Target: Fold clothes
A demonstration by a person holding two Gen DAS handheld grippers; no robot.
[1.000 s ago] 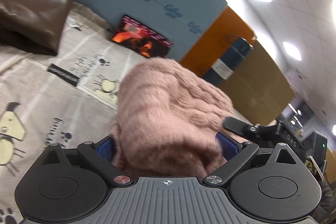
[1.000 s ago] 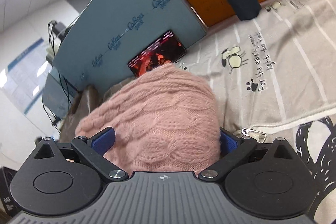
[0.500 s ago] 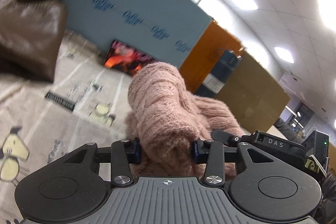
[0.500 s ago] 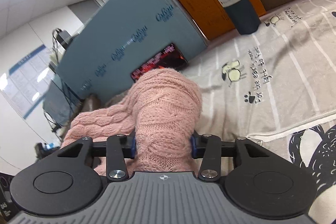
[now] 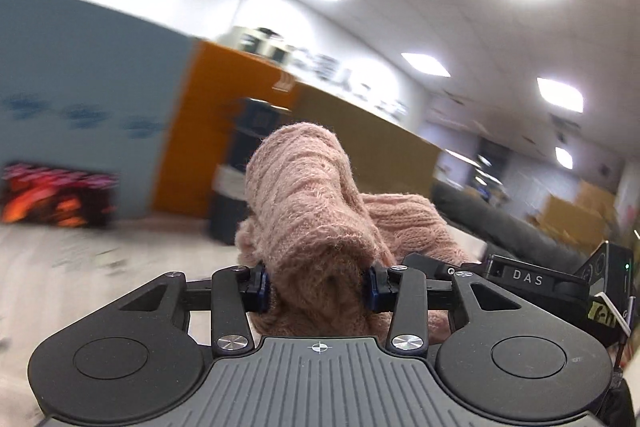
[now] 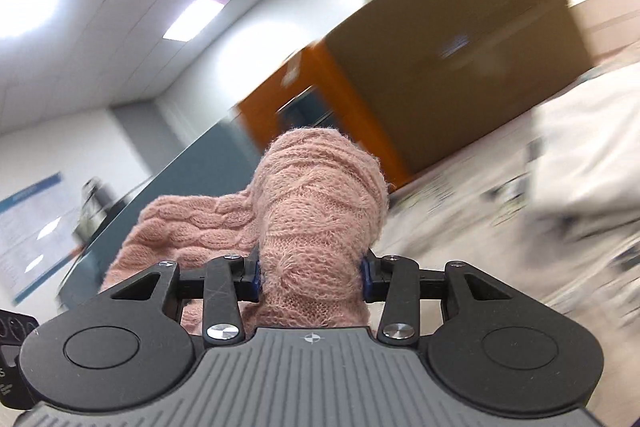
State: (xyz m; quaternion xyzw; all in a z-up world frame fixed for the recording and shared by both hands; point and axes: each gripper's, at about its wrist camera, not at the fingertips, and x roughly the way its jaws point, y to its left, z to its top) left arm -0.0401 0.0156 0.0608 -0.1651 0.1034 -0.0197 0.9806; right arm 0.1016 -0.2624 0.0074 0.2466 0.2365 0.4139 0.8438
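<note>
Pink knit sweater (image 5: 308, 211) bunched at 12 o'clock, lifted off bedsheet (image 5: 100, 267). Left gripper (image 5: 316, 285) and right gripper (image 6: 310, 277) both clamped on thick wads. Soft, floppy, stretchy, probably light; better grab at hem or shoulders.

Behind it all I've got a blue panel (image 5: 80, 87) next to an orange one (image 5: 224, 131). Lit screen (image 5: 52, 195) leans bottom left, all pretty blurry.

left wrist view: sitting right behind the left hand-held gripper (image 5: 316, 285), facing forward and tilting up toward ceiling lights.
right wrist view: sitting behind the right hand-held gripper (image 6: 310, 277), also tilting upward.
shared: both are showing the pink knit sweater (image 5: 308, 211) (image 6: 320, 203) close up, plus the orange panel (image 5: 208, 131) (image 6: 320, 95).
</note>
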